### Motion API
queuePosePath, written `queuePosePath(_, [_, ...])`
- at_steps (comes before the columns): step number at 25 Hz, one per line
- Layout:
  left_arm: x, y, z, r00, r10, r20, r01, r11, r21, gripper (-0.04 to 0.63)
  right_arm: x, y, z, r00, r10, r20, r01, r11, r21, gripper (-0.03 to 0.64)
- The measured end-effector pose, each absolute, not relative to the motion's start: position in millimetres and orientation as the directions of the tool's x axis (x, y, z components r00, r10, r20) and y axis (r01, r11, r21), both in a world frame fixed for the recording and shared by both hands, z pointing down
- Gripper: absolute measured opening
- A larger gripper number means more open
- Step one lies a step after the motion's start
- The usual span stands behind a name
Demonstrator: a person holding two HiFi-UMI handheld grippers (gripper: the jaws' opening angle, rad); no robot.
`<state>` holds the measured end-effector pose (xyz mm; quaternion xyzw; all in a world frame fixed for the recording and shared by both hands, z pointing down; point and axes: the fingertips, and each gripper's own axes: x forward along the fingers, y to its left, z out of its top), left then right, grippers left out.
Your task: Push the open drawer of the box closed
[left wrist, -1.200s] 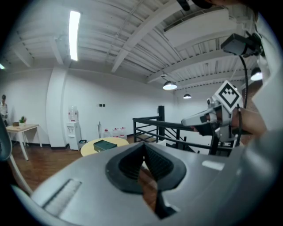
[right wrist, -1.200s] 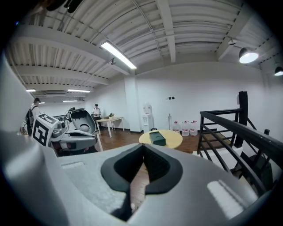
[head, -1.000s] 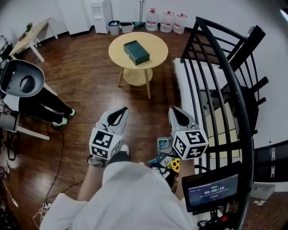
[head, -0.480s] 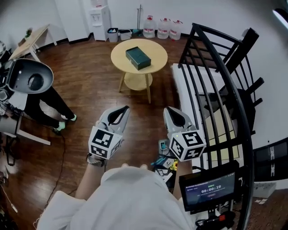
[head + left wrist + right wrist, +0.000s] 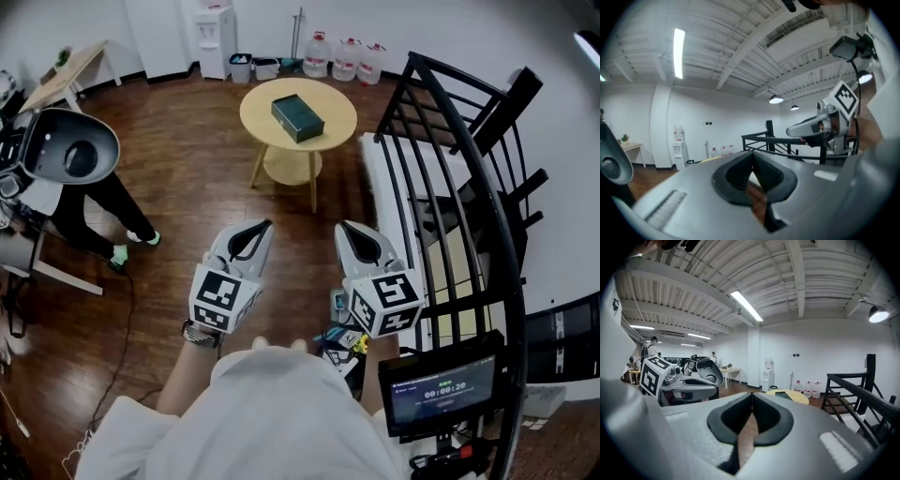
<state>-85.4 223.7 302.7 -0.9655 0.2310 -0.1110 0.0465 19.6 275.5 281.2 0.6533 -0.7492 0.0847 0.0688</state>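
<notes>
A dark green box [image 5: 297, 117] lies on a round yellow table [image 5: 330, 97] far ahead of me; from here I cannot tell how its drawer stands. My left gripper [image 5: 257, 228] and right gripper [image 5: 350, 229] hang side by side over the wooden floor, well short of the table, and both point toward it. Each is shut, with nothing between its jaws. The right gripper view shows the table [image 5: 793, 396] and the box [image 5: 783, 394] small beyond its closed tips [image 5: 751, 396]. The left gripper view shows its closed tips [image 5: 751, 156] and the right gripper [image 5: 820, 127] beside it.
A black stair railing [image 5: 469, 187] runs along my right. Water jugs [image 5: 347, 56], a dispenser [image 5: 214, 33] and bins stand by the far wall. At the left are a grey-hooded machine [image 5: 70, 150], a person's legs [image 5: 103, 211] and a wooden desk [image 5: 70, 70]. A small screen [image 5: 441, 394] sits low right.
Both grippers have drifted a little forward and upward, and the right one has shifted left toward the other. The view has advanced slightly on the table. Both stay shut.
</notes>
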Motion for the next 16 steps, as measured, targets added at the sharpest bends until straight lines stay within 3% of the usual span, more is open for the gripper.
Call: queuePosePath(16, [-89.6, 230.0, 297.7, 0.877, -0.451, 0.165, -0.439, -0.892, -0.107, 0.006, 11.3, 279.7, 276.6, -0.142, -0.968, 0.209, -0.990, 0.139, -0.031, 0.005])
